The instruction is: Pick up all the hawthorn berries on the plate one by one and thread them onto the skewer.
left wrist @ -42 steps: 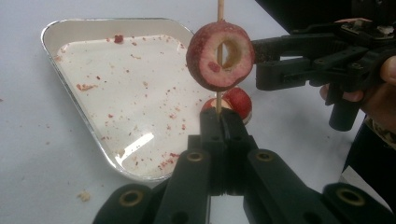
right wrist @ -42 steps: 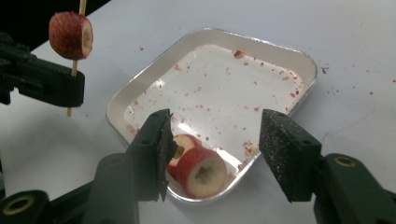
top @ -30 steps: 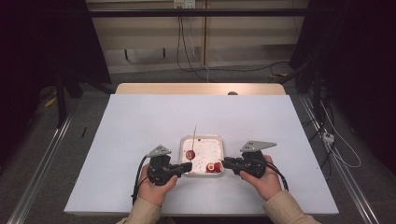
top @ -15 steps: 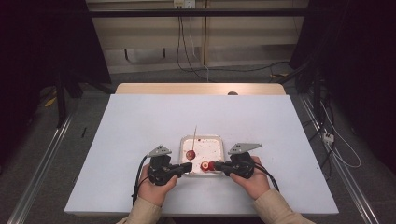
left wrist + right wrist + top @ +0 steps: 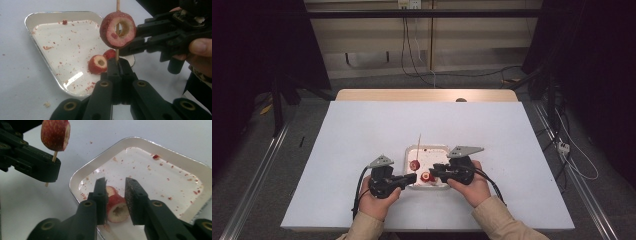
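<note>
My left gripper (image 5: 118,61) is shut on the lower end of a thin wooden skewer (image 5: 118,5) held upright. A cored red fruit (image 5: 118,30) is threaded on the skewer above the jaws. In the high view the left gripper (image 5: 414,176) sits at the near left corner of a small white tray (image 5: 427,147). My right gripper (image 5: 115,182) reaches into the tray from the right. Its jaws have just been opening and now stand on either side of a cored fruit piece (image 5: 116,207) that lies on the tray floor. A second red piece (image 5: 110,53) lies beside it.
The tray (image 5: 140,140) is speckled with red crumbs and rests on a white table top (image 5: 362,130). Crumbs also lie on the table around it. A wooden board (image 5: 427,95) borders the far edge of the table.
My right gripper has moved left from beside the tray to over its near part, up to the fruit pieces. The left gripper and skewer have kept still.
</note>
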A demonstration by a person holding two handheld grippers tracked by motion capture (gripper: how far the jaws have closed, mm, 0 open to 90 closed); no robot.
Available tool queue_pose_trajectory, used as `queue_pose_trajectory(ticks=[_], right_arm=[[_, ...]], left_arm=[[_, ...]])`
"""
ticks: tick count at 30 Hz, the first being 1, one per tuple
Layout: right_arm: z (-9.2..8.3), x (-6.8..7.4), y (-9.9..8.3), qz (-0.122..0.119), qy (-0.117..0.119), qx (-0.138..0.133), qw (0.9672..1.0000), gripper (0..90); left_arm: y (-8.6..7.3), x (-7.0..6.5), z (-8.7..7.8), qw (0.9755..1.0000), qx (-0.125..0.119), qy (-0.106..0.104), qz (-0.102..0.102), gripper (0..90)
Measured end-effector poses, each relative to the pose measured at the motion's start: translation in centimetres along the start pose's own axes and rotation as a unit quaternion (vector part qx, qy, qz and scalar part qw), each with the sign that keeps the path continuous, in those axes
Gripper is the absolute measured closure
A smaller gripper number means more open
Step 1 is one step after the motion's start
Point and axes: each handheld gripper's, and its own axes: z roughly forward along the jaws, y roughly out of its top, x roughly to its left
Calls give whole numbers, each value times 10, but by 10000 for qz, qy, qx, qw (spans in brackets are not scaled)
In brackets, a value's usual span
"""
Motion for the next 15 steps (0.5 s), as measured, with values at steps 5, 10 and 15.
queue_pose_trajectory(ticks=[5,10,15], right_arm=[[0,-8,-5,202,-231,13,9995,688],[1,-18,-5,362,-277,12,9990,684],[6,-20,-5,553,-196,-54,9983,631]], left_arm=[[-1,1,0,10000,-17,16,-51,898],[0,1,0,10000,-19,-9,-24,898],[0,2,0,10000,-17,-11,-52,898]])
